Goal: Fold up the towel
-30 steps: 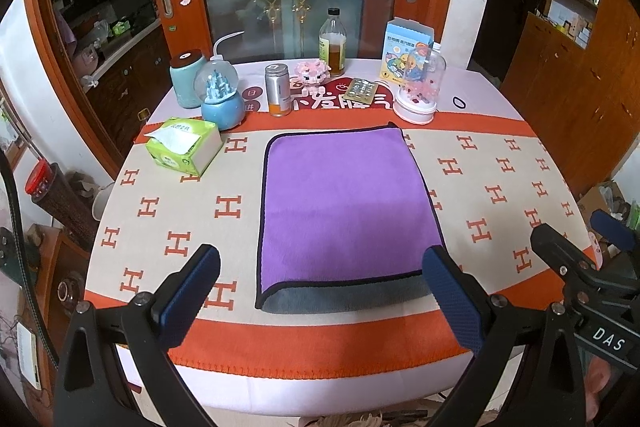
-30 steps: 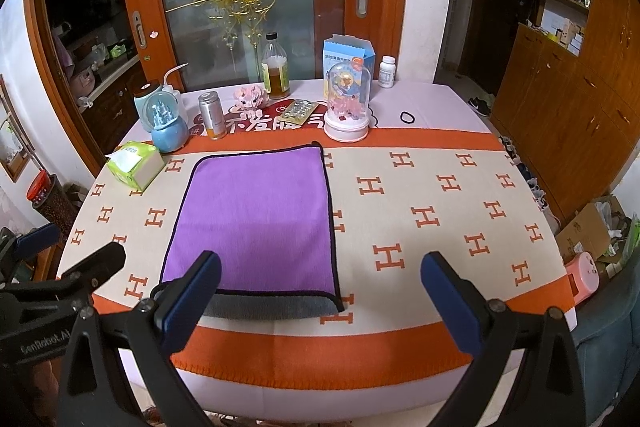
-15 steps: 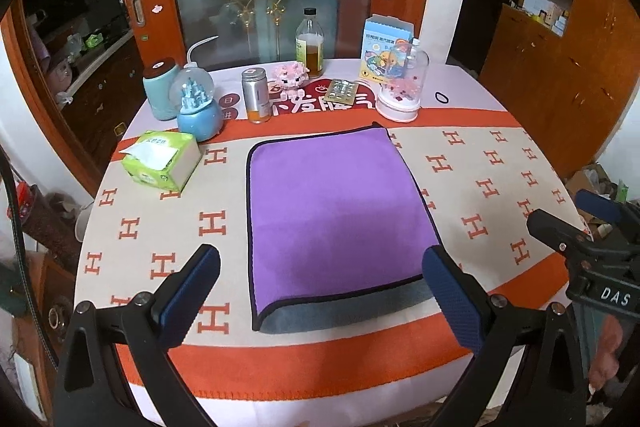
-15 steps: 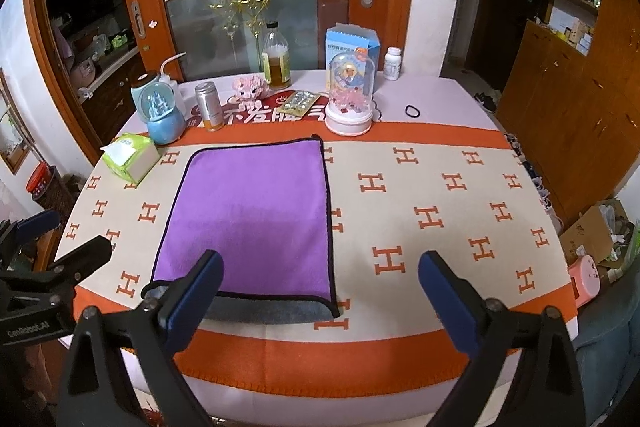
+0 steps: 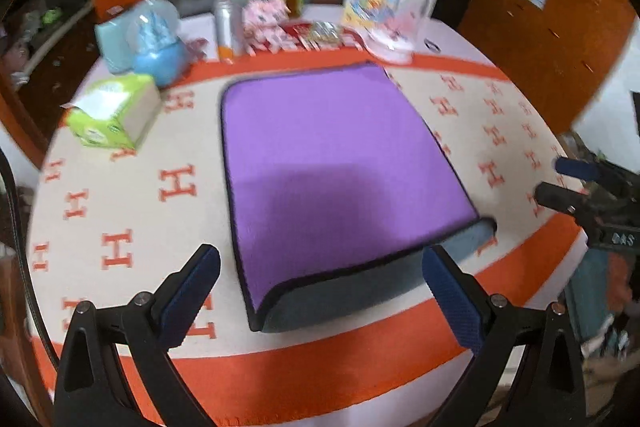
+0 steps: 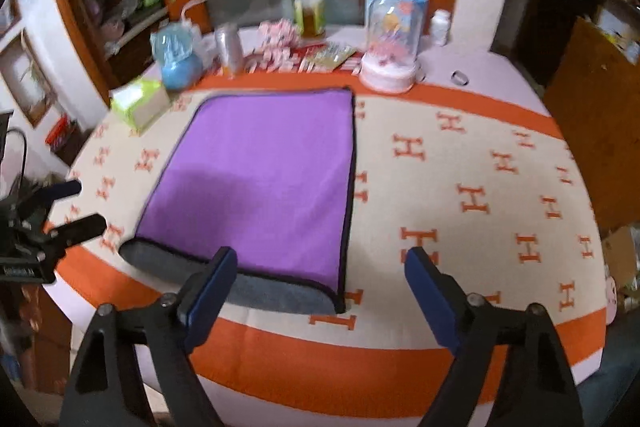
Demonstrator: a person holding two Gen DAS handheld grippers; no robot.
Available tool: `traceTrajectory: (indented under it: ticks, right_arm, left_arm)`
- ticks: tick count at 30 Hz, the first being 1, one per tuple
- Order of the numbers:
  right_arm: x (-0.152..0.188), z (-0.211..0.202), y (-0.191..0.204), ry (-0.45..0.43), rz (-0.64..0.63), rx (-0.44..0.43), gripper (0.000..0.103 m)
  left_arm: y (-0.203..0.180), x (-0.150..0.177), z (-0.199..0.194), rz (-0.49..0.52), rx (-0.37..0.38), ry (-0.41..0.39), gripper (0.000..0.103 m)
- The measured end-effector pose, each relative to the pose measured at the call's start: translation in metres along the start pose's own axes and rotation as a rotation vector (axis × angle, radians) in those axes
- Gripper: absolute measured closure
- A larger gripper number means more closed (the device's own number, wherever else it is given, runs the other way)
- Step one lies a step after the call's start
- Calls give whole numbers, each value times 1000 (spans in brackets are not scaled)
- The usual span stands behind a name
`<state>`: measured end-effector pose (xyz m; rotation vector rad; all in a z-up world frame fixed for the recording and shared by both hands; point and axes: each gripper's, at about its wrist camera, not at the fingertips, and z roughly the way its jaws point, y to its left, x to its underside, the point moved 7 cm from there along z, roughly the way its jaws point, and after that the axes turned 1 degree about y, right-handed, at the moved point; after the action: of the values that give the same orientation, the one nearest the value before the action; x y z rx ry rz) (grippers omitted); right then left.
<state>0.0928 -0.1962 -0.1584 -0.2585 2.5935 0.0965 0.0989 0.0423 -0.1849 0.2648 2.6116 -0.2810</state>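
Left wrist view: the left gripper (image 5: 320, 291) is seen with its jaws spread wide and holding nothing, and the right gripper (image 5: 576, 183) appears at 3 o'clock, its side marking too blurred to be read with certainty. Right wrist view: the right gripper (image 6: 320, 291) is likewise shown with jaws wide apart and empty, and the left gripper (image 6: 60, 207) is caught at 9 o'clock. A small white bottle (image 6: 440, 27) at 1 o'clock is shown only in the right view, behind the glass dome ornament (image 6: 390, 43). The towel (image 5: 332, 163), purple on top with a dark edge and a grey underlayer showing along its near side, lies folded flat on the bench (image 5: 120, 187), which is covered by a cream cloth with orange borders. In the left view the towel's near edge lies between the two fingers, toward 12 o'clock, apart from both. In the right view the towel (image 6: 264, 179) lies toward 11 o'clock, its near right corner between the fingers and its grey edge passing behind the left finger. Orange "H" letters are printed repeatedly on the cloth. A green tissue box (image 5: 112, 111) stands at 10 o'clock; its printing cannot be read.
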Motion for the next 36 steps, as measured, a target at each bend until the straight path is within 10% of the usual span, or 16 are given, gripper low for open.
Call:
traceTrajectory:
  ticks: [17, 36]
  right_arm:
    - [30, 91, -6, 191, -150, -221, 48]
    - [37, 101, 5, 267, -285, -318, 67]
  left_arm:
    - [23, 30, 61, 105, 216, 191, 27]
    - [29, 36, 70, 131, 320, 320, 53]
